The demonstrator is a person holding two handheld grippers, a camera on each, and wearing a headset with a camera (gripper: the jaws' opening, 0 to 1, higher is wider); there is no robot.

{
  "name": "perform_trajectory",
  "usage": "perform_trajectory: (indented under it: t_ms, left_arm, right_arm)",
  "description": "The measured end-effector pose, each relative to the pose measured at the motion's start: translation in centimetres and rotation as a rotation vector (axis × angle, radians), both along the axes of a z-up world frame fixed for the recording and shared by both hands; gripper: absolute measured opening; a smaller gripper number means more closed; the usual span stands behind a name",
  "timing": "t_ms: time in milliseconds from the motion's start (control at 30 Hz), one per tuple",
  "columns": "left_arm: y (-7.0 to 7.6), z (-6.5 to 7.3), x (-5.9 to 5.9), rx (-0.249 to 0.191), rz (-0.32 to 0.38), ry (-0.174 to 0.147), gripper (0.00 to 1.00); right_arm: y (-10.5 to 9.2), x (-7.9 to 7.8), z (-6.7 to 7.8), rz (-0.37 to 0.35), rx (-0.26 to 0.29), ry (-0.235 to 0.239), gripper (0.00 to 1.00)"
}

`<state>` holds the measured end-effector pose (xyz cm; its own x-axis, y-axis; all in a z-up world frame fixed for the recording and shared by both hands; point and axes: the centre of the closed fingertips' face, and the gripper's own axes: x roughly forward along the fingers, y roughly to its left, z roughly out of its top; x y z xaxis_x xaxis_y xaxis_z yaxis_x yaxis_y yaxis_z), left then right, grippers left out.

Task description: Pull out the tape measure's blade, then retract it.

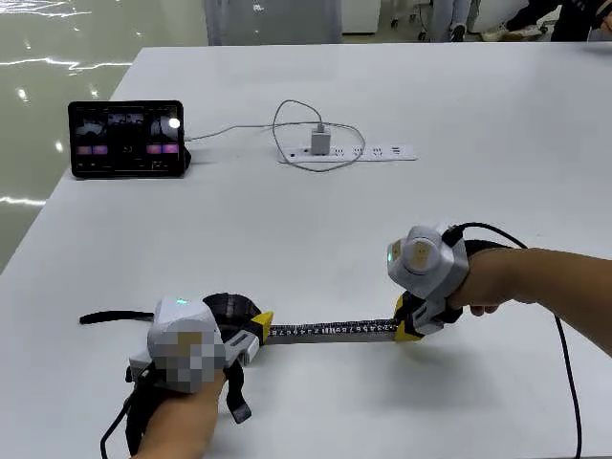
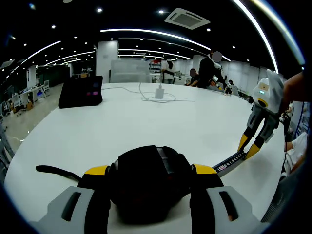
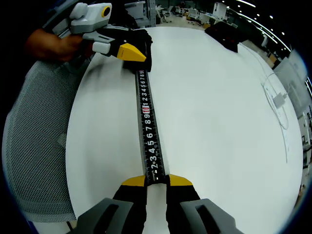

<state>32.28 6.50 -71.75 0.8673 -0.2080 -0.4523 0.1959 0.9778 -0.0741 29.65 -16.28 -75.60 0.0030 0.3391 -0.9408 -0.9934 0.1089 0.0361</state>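
Head view: white table (image 1: 287, 229). My left gripper (image 1: 251, 335) sits at the near left edge, jaws clamped on the black tape measure (image 1: 229, 308), which rests on the tabletop. The blade (image 1: 330, 331) runs out flat along the table to the right gripper (image 1: 411, 330), whose yellow tips are closed on the blade's far end. A black strap (image 1: 113, 316) trails left from the tape measure. Far side of the table: a tablet (image 1: 126, 139) propped upright with its screen lit, and to its right a white power strip (image 1: 349, 152) with a charger (image 1: 319, 143) plugged in and a cable (image 1: 287, 120) looping around it. Left gripper view: the tape measure fills the gap between my two yellow-tipped jaws, gripped on both sides. The blade leaves it to the right and ends at the right gripper, tilted down onto the table. Tablet and charger stand well beyond; people stand at the back of the room. Right gripper view: blade held between my two jaws at the bottom, numbers facing up, stretching straight ahead to the tape measure in the left gripper. A grey mesh surface (image 3: 34, 146) lies off the table's left edge.
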Motion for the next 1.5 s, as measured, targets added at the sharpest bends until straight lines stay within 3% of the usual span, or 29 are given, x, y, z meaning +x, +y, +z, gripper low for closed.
perform_trajectory:
  t_ms: [267, 1500]
  left_arm:
    - [0.0, 0.0, 0.0, 0.003, 0.002, -0.001, 0.62]
    - [0.0, 0.0, 0.0, -0.007, -0.004, 0.006, 0.61]
  right_arm:
    - [0.3, 0.0, -0.1, 0.026, 0.003, -0.013, 0.11]
    - [1.8, 0.2, -0.2, 0.022, 0.028, -0.01, 0.11]
